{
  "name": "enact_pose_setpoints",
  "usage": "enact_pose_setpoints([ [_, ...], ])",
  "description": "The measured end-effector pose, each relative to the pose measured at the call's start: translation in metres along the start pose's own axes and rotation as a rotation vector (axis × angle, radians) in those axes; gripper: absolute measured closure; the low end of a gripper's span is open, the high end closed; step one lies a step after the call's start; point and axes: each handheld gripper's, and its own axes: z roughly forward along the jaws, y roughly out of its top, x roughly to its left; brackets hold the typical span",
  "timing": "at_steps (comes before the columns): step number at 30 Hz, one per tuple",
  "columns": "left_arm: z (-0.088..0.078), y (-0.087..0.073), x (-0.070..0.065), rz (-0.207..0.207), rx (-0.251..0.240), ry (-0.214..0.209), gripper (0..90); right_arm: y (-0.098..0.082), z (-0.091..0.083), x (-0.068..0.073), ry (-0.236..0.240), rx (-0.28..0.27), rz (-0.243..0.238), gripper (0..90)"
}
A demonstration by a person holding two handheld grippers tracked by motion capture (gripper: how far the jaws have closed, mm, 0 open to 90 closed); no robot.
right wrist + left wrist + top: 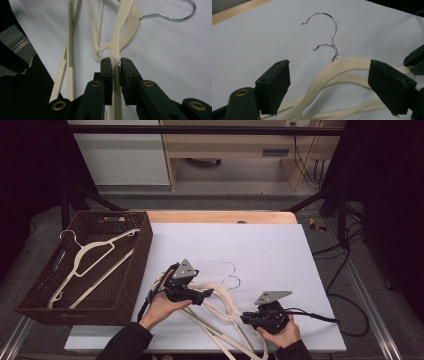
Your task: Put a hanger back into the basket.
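Work in hand: clearing cream hangers off the white sheet [280, 245] into the brown wicker basket [131, 270] at the table's left edge, by the look of it.

Basket: one hanger [92, 260] already lies inside, hook toward the far left corner, which suggests where the rest are bound.

Loose hangers: a tangled pile of hangers [220, 312] near the front edge of the sheet, about midway along it, the wire hooks [231, 275] pointing toward the far edge.

Right gripper [115, 65]: jaws clamped tight on the ribbed arm of the top hanger [125, 17], near the sheet's front right; I'd judge it pins or lifts that one so it separates from the pile.

Left gripper [328, 86]: jaws wide apart, straddling the hanger's shoulder just below the hook, pads not touching it; a second grip seems intended there.

Why two grips: a long, light hanger swings from one end, so holding neck and arm should keep it level.

Risk: hooks lie nested and could snag each other.
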Motion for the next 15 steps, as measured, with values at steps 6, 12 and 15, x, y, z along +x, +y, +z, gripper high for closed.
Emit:
enact_pose_setpoints([
  [6,0.012,0.007,-0.004,-0.027,-0.022,-0.002,28.3,0.0,0.0,0.0,0.001,-0.002,-0.006,81.0],
  [12,0.027,0.013,-0.006,-0.05,-0.022,-0.004,40.7,0.0,0.0,0.0,-0.001,0.002,-0.009,81.0],
  [15,0.036,0.016,-0.009,-0.057,-0.018,-0.003,46.3,0.0,-0.001,0.0,0.001,0.002,-0.012,81.0],
])
